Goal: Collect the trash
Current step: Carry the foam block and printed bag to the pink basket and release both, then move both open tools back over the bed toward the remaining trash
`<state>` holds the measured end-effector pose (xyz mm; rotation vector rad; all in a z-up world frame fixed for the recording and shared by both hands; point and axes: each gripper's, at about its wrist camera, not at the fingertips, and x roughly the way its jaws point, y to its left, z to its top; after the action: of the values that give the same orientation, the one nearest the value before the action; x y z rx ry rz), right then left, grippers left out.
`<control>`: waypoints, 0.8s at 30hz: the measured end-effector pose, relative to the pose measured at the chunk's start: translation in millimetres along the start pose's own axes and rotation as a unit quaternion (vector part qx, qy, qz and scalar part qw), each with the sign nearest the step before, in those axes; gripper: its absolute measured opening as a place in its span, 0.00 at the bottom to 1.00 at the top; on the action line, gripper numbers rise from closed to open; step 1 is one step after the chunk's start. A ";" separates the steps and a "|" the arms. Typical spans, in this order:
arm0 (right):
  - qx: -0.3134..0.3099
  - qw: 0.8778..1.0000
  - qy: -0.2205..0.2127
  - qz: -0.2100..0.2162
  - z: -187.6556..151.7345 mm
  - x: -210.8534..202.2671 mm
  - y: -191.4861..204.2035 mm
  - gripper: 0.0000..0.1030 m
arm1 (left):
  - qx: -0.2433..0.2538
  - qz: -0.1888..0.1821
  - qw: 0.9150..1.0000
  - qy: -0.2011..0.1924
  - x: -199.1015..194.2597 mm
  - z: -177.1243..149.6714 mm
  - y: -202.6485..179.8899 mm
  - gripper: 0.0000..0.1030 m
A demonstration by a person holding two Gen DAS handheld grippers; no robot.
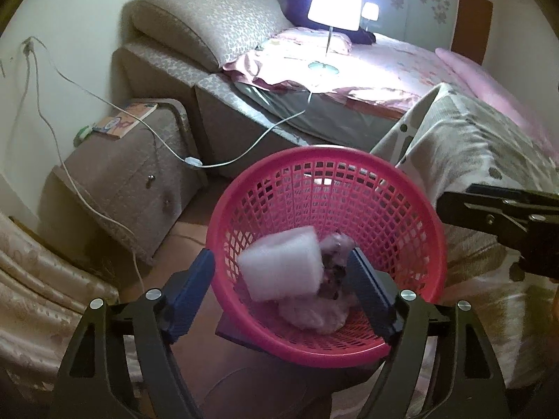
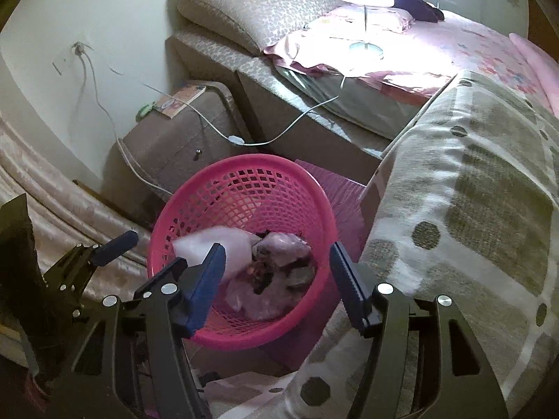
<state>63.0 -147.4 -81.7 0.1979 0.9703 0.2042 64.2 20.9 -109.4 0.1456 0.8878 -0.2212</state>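
White foam piece (image 1: 281,265), blurred, inside the pink mesh basket (image 1: 412,209), high against the near-left wall; long axis tilted, running from lower left up toward the basket's centre. Not touching either finger. In the right wrist view the same foam (image 2: 223,244) shows partly behind the right gripper's left finger. Beneath and beside it: crumpled pale plastic wrapping (image 1: 314,310) with dark scraps, on the basket floor.

Left gripper (image 1: 283,293): jaws spread wide, empty, straddling the basket's near rim. Right gripper (image 2: 276,284): jaws also wide apart, empty, over the basket mouth.

Basket stands on the floor between a nightstand (image 1: 139,181) and a patterned blanket (image 2: 471,209). A book (image 1: 125,120) lies on the nightstand; cover writing too small to read. A lit lamp (image 1: 335,3) stands on the bed (image 1: 401,66); its cord (image 1: 244,143) hangs toward the nightstand.
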 end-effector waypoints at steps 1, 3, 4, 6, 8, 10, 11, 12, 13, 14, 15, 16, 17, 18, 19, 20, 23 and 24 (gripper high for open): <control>0.000 1.000 -0.002 -0.001 -1.0 -2.0 -0.5 0.58 | -0.002 -0.001 1.000 -0.003 -1.2 0.1 0.0 0.74; 0.001 1.000 -0.007 -0.003 -2.1 -7.2 -2.6 0.58 | -0.004 -0.002 1.000 -0.008 -3.4 0.6 0.6 0.75; 0.001 1.000 -0.010 -0.005 -2.9 -9.9 -3.9 0.58 | -0.005 -0.002 1.000 -0.011 -4.4 1.2 0.2 0.75; 0.002 1.000 -0.015 -0.009 -4.5 -15.4 -6.5 0.58 | -0.005 -0.003 1.000 -0.014 -6.4 1.9 -0.6 0.75; 0.004 1.000 -0.018 -0.011 -5.5 -18.8 -9.2 0.58 | -0.005 -0.005 1.000 -0.019 -9.4 2.3 -2.5 0.75; 0.007 1.000 -0.022 -0.013 -8.4 -24.4 -14.6 0.58 | -0.004 -0.008 1.000 -0.025 -12.4 3.9 -4.7 0.75; 0.009 1.000 -0.023 -0.014 -10.0 -26.8 -17.1 0.58 | -0.004 -0.009 1.000 -0.030 -15.2 4.1 -6.1 0.75; 0.010 1.000 -0.025 -0.010 -11.1 -29.7 -18.5 0.58 | -0.003 -0.011 0.999 -0.034 -18.3 4.3 -7.9 0.75; 0.009 1.000 -0.027 -0.006 -12.5 -32.9 -20.0 0.58 | -0.001 -0.012 0.999 -0.037 -20.2 4.5 -9.2 0.75; 0.008 0.999 -0.031 -0.008 -14.1 -37.6 -20.9 0.58 | 0.001 -0.013 0.999 -0.041 -22.9 4.8 -11.6 0.75; 0.008 0.999 -0.033 -0.014 -14.9 -40.8 -21.5 0.58 | 0.005 -0.014 0.999 -0.045 -25.4 5.2 -14.6 0.75; 0.007 0.999 -0.037 -0.018 -15.9 -45.5 -22.1 0.58 | 0.008 -0.014 0.999 -0.047 -27.3 5.2 -16.7 0.75; 0.005 0.999 -0.042 -0.018 -16.7 -50.3 -22.8 0.58 | 0.013 -0.013 0.998 -0.052 -30.4 5.2 -19.9 0.75; 0.005 0.999 -0.045 -0.018 -17.4 -54.0 -23.6 0.58 | 0.018 -0.012 0.998 -0.057 -33.7 5.1 -22.9 0.75; 0.004 0.999 -0.050 -0.019 -18.1 -59.1 -24.4 0.58 | 0.021 -0.012 0.998 -0.060 -35.9 5.1 -24.2 0.75; 0.002 0.998 -0.057 -0.021 -18.7 -63.9 -25.4 0.59 | 0.025 -0.012 0.998 -0.064 -38.9 5.3 -26.8 0.75; 0.000 0.997 -0.069 -0.029 -23.5 -74.6 -28.9 0.59 | 0.029 -0.017 0.997 -0.069 -44.5 5.6 -32.8 0.75; 0.001 0.997 -0.074 -0.035 -26.7 -79.2 -32.0 0.59 | 0.031 -0.019 0.997 -0.070 -45.8 5.5 -35.2 0.75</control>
<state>0.0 -196.8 -41.6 0.1780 0.8295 0.1237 31.5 -8.3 -71.4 0.1690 0.7441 -0.2914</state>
